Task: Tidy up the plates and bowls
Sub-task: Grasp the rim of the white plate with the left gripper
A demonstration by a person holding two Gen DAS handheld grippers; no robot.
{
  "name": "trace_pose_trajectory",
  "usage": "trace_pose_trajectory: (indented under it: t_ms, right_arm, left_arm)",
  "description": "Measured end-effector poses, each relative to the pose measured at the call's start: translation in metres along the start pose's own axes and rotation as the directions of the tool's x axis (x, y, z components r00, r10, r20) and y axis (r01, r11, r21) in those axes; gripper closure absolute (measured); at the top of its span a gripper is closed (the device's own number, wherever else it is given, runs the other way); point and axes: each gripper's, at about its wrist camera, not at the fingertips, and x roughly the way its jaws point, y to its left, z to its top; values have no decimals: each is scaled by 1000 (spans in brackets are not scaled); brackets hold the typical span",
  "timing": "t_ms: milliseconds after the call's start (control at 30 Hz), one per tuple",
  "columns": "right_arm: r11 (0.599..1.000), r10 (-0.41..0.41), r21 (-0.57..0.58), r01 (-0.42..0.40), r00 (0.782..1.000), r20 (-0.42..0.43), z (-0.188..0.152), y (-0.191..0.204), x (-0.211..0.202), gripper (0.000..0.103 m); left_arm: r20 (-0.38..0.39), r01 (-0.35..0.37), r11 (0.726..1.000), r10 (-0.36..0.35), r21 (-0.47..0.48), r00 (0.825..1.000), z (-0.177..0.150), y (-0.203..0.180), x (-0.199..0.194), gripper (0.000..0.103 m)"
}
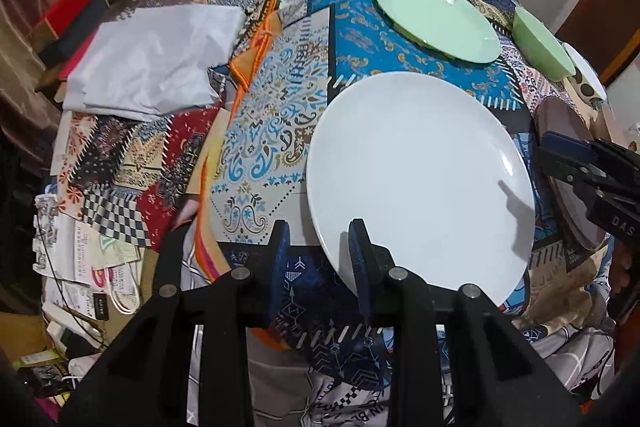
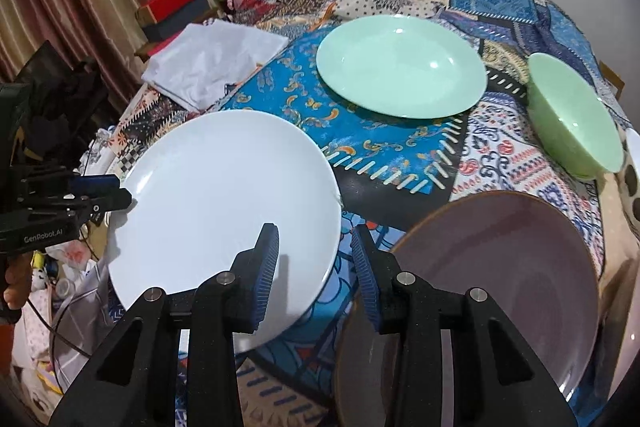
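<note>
A large white plate [image 1: 420, 187] [image 2: 224, 203] lies on the patchwork tablecloth [image 1: 272, 115]. My left gripper [image 1: 318, 227] hovers at its near-left rim, jaws a little apart and nothing pinched; in the right wrist view the left gripper [image 2: 124, 189] shows beside that rim. A mauve plate [image 2: 500, 279] [image 1: 568, 131] lies to the right of the white one. My right gripper [image 2: 314, 231] hangs over the gap between these two plates, jaws slightly parted and empty. Farther back sit a mint green plate [image 2: 400, 67] [image 1: 436, 19] and a green bowl [image 2: 572, 115] [image 1: 542, 43].
A crumpled white sheet [image 1: 152, 55] [image 2: 212, 67] lies at the table's far left. A white spotted bowl [image 1: 588, 83] peeks out behind the green bowl. Boxes, bags and papers [image 1: 88, 259] crowd the floor left of the table. The right gripper [image 1: 548, 147] enters from the right edge.
</note>
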Motion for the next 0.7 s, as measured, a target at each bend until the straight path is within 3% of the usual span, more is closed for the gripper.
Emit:
trace_pose_trajectory:
  t_ms: [367,700]
  right_arm:
    - [1000,0,-29,-2,997,-79,4,4,24,68]
    - [999,-18,-45,14,994,-104,2,8,34,66]
  left_arm:
    - [-20,110,993,-111,-46,994,-3,8,15,73]
    - [-24,151,987,-152,-53,988,-2,4,22,73]
